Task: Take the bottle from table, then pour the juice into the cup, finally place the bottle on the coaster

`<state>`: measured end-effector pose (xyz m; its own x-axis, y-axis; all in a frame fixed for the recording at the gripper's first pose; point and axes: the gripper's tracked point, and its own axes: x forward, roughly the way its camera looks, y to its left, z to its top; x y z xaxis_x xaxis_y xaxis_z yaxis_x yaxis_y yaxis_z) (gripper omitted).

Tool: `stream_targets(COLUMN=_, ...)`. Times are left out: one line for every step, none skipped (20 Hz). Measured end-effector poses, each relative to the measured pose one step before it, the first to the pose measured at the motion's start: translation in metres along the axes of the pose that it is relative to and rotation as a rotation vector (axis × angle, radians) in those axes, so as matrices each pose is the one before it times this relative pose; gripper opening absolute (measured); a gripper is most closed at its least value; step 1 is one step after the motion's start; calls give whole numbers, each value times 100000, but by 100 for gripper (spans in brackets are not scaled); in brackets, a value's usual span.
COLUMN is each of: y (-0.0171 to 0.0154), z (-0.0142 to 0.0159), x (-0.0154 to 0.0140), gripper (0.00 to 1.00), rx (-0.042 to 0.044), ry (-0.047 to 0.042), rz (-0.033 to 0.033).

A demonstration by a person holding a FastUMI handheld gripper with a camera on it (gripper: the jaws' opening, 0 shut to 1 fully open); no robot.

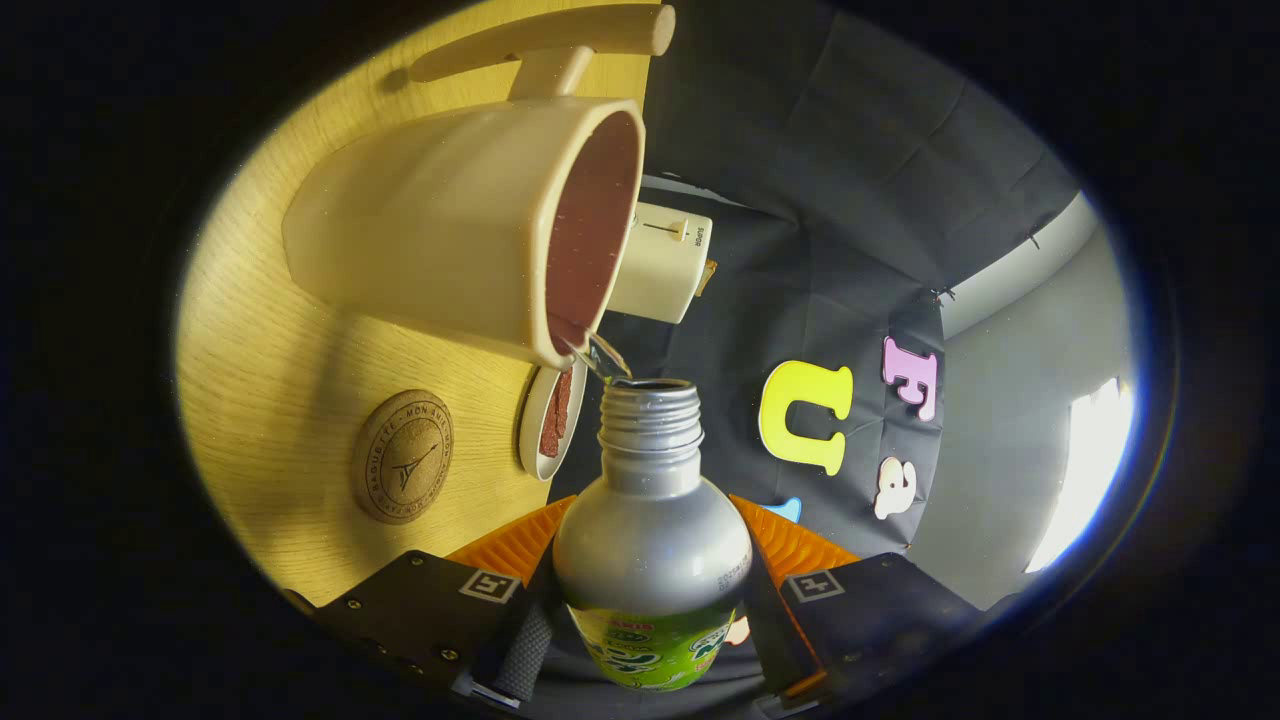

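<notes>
Bottle (651, 545) silver, green label, uncapped, pinched between the fingers (650, 630), mouth seemingly dribbling into cream cup (450, 230)

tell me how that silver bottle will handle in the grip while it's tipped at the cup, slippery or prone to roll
The silver bottle looks smooth and rounded, so it may be slippery and could twist between the hand-held gripper fingers pressing on its sides. It seems rigid metal, unlikely to crush. With liquid leaving its neck toward the cream cup, its weight probably shifts as it empties.
</notes>
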<state>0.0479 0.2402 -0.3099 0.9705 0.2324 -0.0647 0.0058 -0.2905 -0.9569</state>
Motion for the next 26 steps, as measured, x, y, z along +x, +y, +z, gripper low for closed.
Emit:
stream_targets(y=-15, z=-22, x=-7, gripper=81, rx=-233, ry=-147, rz=-67)
stream_targets(y=-35, z=-13, x=43, gripper=81, rx=-306, ry=-25, rz=-155)
stream_targets(y=-39, z=11, x=-6, gripper=81, rx=-467, ry=-98, rz=-214)
stream_targets(y=-35, z=46, x=-8, gripper=81, rx=-557, ry=-158, rz=-173)
stream_targets(y=-98, z=14, x=1, gripper=81, rx=-699, ry=11, rz=-366)
stream_targets(y=-87, z=-52, x=-13, gripper=81, rx=-551, ry=62, rz=-419)
stream_targets(y=-14, z=68, x=-40, gripper=81, rx=-441, ry=-248, rz=-131)
stream_targets(y=-45, z=-32, x=4, gripper=81, rx=-325, ry=-43, rz=-196)
stream_targets(y=-39, z=-31, x=25, gripper=81, rx=-566, ry=-63, rz=21)
stream_targets(y=-82, z=-41, x=1, gripper=81, rx=-604, ry=-15, rz=-220)
stream_targets(y=-80, z=19, x=36, gripper=81, rx=-694, ry=4, rz=-312)
stream_targets(y=-92, z=-32, x=-27, gripper=81, rx=-555, ry=135, rz=-359)
stream_targets(y=-33, z=-17, x=-34, gripper=81, rx=-374, ry=-144, rz=-290)
stream_targets(y=-41, z=57, x=8, gripper=81, rx=-289, ry=-30, rz=-183)
stream_targets(y=-6, z=-24, x=-38, gripper=82, rx=-334, ry=-12, rz=-59)
stream_targets(y=-38, z=13, x=-19, gripper=81, rx=-490, ry=-192, rz=19)
stream_targets(y=-52, z=34, x=35, gripper=81, rx=-549, ry=-49, rz=-116)
stream_targets(y=-70, z=-11, x=53, gripper=81, rx=-636, ry=-134, rz=-167)
stream_targets(y=-253, z=28, x=-68, gripper=81, rx=-465, ry=-105, rz=-710)
stream_targets(y=11, z=6, x=15, gripper=81, rx=-573, ry=-208, rz=24)
stream_targets(y=-11, z=-42, x=38, gripper=81, rx=-641, ry=-11, rz=-59)
stream_targets(y=-117, z=-48, x=-39, gripper=82, rx=-695, ry=-108, rz=-168)
stream_targets(y=-54, z=-81, x=-84, gripper=81, rx=-662, ry=-119, rz=-384)
stream_targets(y=-12, z=-82, x=-194, gripper=81, rx=-599, ry=-133, rz=-272)
stream_targets(y=3, z=88, x=-136, gripper=81, rx=-703, ry=-165, rz=-133)
stream_targets(y=-54, z=-107, x=-235, gripper=81, rx=-719, ry=-67, rz=-325)
